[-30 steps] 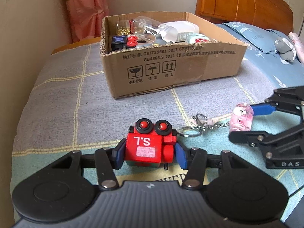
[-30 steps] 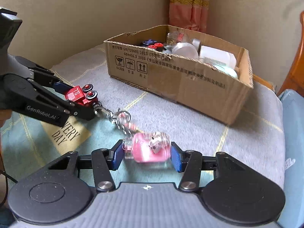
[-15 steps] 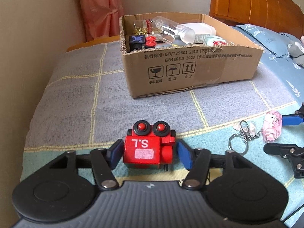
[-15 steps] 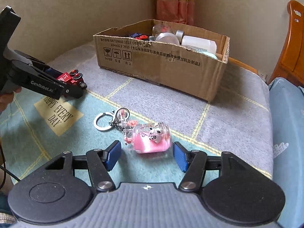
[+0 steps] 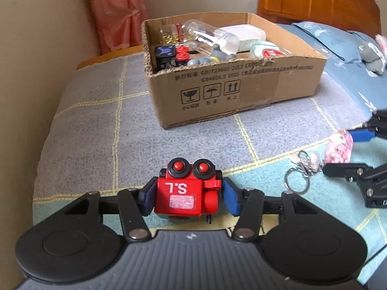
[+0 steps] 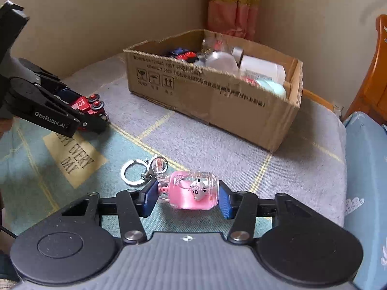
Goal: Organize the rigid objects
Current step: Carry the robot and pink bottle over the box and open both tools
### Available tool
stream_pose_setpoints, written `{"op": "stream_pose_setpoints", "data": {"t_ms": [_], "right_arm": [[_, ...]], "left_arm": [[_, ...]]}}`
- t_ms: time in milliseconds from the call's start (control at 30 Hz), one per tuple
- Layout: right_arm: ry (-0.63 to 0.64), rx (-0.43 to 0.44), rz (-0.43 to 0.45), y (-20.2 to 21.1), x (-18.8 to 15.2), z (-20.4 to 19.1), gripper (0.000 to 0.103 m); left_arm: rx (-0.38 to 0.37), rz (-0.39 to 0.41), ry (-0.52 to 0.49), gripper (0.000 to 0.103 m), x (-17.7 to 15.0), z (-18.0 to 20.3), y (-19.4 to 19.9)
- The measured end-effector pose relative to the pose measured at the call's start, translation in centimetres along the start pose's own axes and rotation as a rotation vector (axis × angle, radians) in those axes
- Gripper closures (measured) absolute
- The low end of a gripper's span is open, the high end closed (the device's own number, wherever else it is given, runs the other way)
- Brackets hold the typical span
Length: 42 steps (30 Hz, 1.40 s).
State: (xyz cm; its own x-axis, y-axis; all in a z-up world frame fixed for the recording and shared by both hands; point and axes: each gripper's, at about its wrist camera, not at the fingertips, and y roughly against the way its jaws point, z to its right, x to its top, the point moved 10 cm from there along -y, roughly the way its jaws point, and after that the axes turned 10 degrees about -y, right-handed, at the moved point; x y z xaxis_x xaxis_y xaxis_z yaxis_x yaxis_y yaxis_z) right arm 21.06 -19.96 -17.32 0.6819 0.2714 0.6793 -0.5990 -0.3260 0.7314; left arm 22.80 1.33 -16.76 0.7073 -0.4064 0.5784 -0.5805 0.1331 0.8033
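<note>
A red toy train block (image 5: pixel 183 193) marked "S.L", with two black-and-red buttons on top, rests on the bedspread. My left gripper (image 5: pixel 189 194) has its jaws closing on it, and both blue pads touch its sides; the same grip shows on the left (image 6: pixel 96 114) of the right wrist view. A pink liquid-filled bottle charm (image 6: pixel 193 193) with a key ring (image 6: pixel 131 171) lies on the bed. My right gripper (image 6: pixel 187 198) is shut on it, one pad at each end. From the left wrist view the right gripper (image 5: pixel 343 152) and charm (image 5: pixel 338 145) sit at the far right.
An open cardboard box (image 5: pixel 229 89) stands farther back on the bed, holding a clear bottle (image 5: pixel 210 36), a white container, a black cube and several small items. A wall runs along the left, a pink curtain hangs behind, and a wooden headboard and blue pillow lie to the right.
Both grippers held their objects a second ago, opened wider half a second ago, and now have closed on them again. The charm lies farther from the train than before.
</note>
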Motion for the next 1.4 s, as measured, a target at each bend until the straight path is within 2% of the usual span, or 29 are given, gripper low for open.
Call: {"op": "stream_pose_setpoints", "data": {"t_ms": [267, 400, 767, 1000, 1400], "right_arm": [[0.066, 0.029, 0.010, 3.0, 2.4, -0.1, 0.047], [0.079, 0.041, 0.017, 4.3, 4.0, 0.0, 0.048], [0.086, 0.044, 0.122, 7.3, 9.4, 0.7, 0.048], [0.088, 0.013, 0.173, 7.3, 13.7, 2.4, 0.048], [0.049, 0.003, 0.185, 4.4, 18.7, 4.7, 0.048]], "left_arm": [[-0.076, -0.026, -0.074, 0.049, 2.0, 0.6, 2.7], [-0.091, -0.015, -0.110, 0.049, 3.7, 0.6, 4.2], [-0.075, 0.084, -0.182, 0.048, 10.9, 0.2, 6.3], [-0.054, 0.106, -0.186, 0.048, 15.4, -0.6, 4.6], [-0.082, 0.063, -0.116, 0.048, 23.7, -1.8, -1.8]]}}
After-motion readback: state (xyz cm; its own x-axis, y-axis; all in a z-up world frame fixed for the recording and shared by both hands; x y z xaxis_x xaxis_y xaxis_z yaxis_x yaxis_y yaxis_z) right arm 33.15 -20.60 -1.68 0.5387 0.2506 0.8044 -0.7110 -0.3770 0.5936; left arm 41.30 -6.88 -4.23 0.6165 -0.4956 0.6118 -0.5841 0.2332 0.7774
